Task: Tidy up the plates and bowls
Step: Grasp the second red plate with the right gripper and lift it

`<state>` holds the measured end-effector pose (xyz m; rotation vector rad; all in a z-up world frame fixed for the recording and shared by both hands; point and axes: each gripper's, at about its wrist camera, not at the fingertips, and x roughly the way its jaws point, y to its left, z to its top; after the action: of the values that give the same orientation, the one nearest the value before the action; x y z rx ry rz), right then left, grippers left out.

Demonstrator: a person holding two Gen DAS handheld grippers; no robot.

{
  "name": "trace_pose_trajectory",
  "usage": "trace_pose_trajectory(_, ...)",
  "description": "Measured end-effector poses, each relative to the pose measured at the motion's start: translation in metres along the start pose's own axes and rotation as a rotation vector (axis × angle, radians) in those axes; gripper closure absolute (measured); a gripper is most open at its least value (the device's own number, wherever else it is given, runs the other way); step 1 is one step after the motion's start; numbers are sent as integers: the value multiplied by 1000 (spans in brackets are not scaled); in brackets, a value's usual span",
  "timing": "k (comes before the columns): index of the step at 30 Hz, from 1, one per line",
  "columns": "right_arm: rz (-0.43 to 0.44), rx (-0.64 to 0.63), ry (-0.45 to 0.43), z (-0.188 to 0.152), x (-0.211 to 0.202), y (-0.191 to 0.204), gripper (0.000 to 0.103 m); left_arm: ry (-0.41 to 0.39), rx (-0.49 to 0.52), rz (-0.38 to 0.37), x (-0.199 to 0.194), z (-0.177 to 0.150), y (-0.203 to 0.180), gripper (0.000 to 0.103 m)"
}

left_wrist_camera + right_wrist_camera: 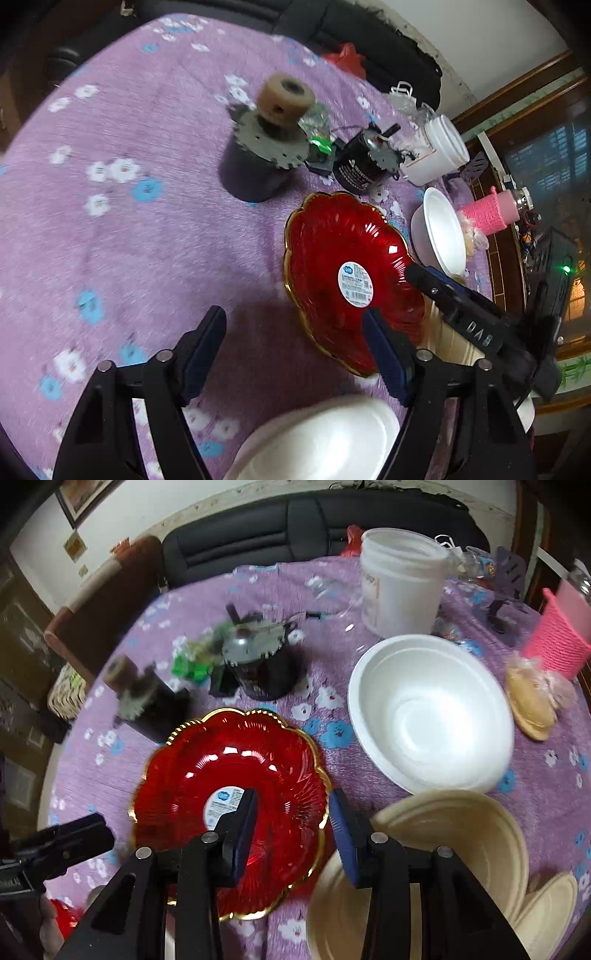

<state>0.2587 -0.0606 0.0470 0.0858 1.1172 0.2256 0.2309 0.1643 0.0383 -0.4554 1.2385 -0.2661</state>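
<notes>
A red scalloped plate (347, 273) (207, 768) with a gold rim and a round label lies on the purple flowered cloth. My right gripper (293, 823) (421, 275) hovers with its jaws astride the plate's right rim, open and not pressing on it. My left gripper (295, 332) (92, 830) hangs open over the cloth just left of the plate, holding nothing. A white foam bowl (321, 439) sits under it at the bottom edge. Another white foam bowl (432, 716) (439, 232) stands right of the plate. Stacked cream bowls (443, 834) lie below my right gripper.
Two black cylinders with toothed lids (258, 162) (258, 664) stand behind the plate. A white plastic jar (399, 587), a pink knitted cup (557, 642) and small cream plates (528, 705) crowd the far right. A black seat (295, 528) runs along the table's back edge.
</notes>
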Motion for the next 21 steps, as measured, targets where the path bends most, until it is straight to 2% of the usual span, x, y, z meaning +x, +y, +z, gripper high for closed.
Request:
trace_pose_trajectory(1, -10, -16, 3, 0, 2, 3, 59, 14, 6, -4, 6, 2, -2, 34)
trace_pose_trajectory(3, -17, -38, 4, 1, 4, 6, 59, 52, 28, 4, 17, 4, -6, 45)
trace_pose_trajectory(5, -29, -59, 5, 2, 5, 9, 59, 83, 46, 7, 27, 3, -10, 49)
trace_pose_trajectory(13, -66, -27, -34, 4, 5, 3, 59, 109, 43, 4, 39, 2, -9, 54)
trace_pose_trajectory(16, -45, -10, 19, 2, 18, 0, 59, 129, 102, 33, 47, 3, -16, 75)
trace_pose_trajectory(19, -62, -31, 14, 2, 22, 6, 58, 131, 121, 45, 48, 3, -19, 77)
trace_pose_trajectory(20, -65, -37, 6, 2, 22, 7, 61, 123, 118, 49, 47, 3, -18, 77)
trace_pose_trajectory(21, -65, -37, -6, 1, 21, 8, 70, 108, 109, 50, 43, 4, -16, 77)
